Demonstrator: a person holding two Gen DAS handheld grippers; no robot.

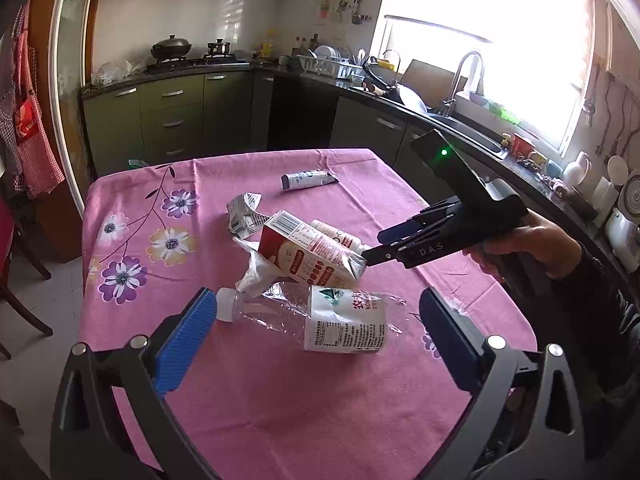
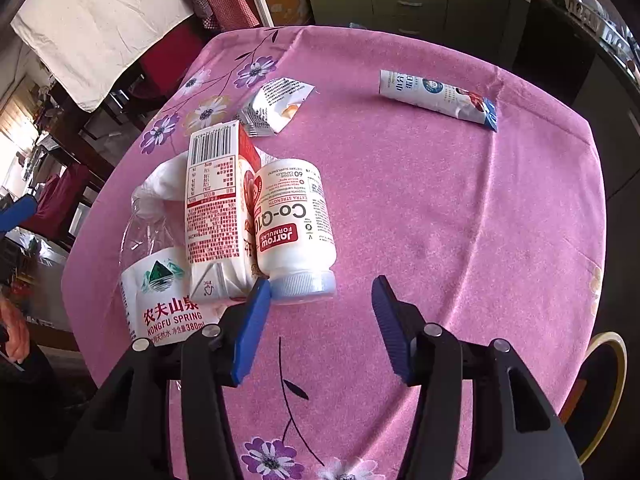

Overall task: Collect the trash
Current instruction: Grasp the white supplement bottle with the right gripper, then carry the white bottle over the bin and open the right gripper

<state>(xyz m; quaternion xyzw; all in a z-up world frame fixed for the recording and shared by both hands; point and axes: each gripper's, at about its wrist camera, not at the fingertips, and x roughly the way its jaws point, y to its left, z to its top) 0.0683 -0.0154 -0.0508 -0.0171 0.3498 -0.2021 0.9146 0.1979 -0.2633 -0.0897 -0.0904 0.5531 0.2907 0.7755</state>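
Note:
Trash lies in a cluster on the pink flowered tablecloth (image 1: 280,392). A crushed clear Nongfu Spring water bottle (image 1: 320,316) lies between the pads of my open left gripper (image 1: 316,320). Behind it lie a red and white carton (image 1: 312,252), a white Co-Q10 pill bottle (image 2: 294,224) and a crumpled white tissue (image 1: 254,268). My right gripper (image 2: 320,308) is open and empty. Its left pad (image 2: 252,328) touches the pill bottle's cap beside the carton (image 2: 216,216). The water bottle's label (image 2: 160,304) shows at the left.
A crumpled white wrapper (image 1: 242,214) and a flat blue and white packet (image 1: 306,179) lie farther back on the table. Kitchen cabinets, a stove and a sink counter (image 1: 460,120) stand beyond. Wooden chairs (image 1: 20,280) stand to the left.

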